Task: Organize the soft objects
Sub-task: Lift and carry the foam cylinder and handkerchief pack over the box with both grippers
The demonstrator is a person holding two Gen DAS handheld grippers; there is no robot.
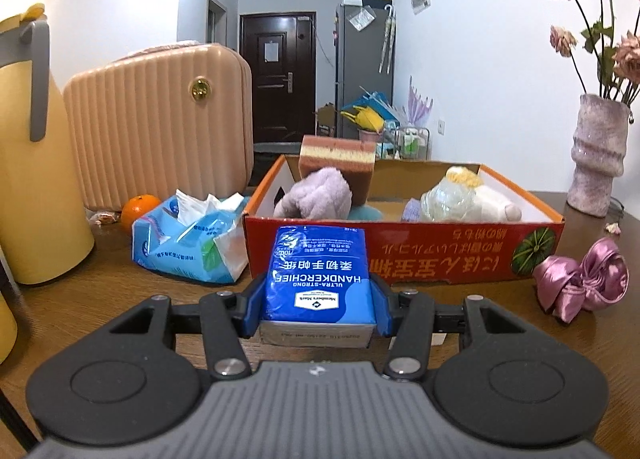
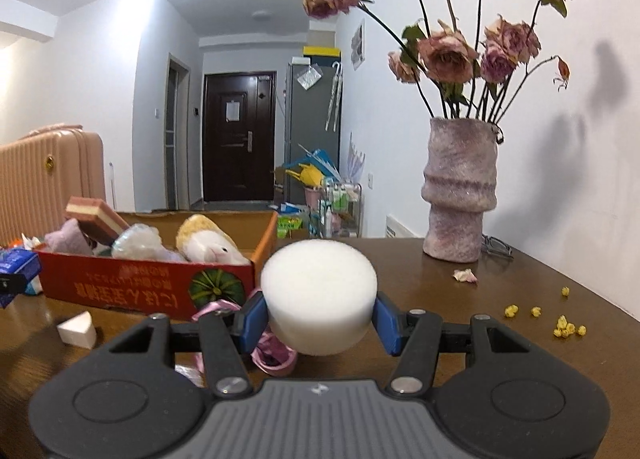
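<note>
blue handkerchief pack (image 1: 320, 275) pinched in left claw (image 1: 316, 299), long axis pointing at red box (image 1: 440, 255) just ahead. white foam puck (image 2: 319, 291) pinched in right claw (image 2: 319, 319); box lies ahead-left, farther off.

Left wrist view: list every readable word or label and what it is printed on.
"ULTRA-STRONG HANDKERCHIEF", upside down: on the blue tissue pack held in the left gripper.
"Member's Mark": same pack, small.
Chinese print on the pack and on the red box: upside down, not read.
</note>
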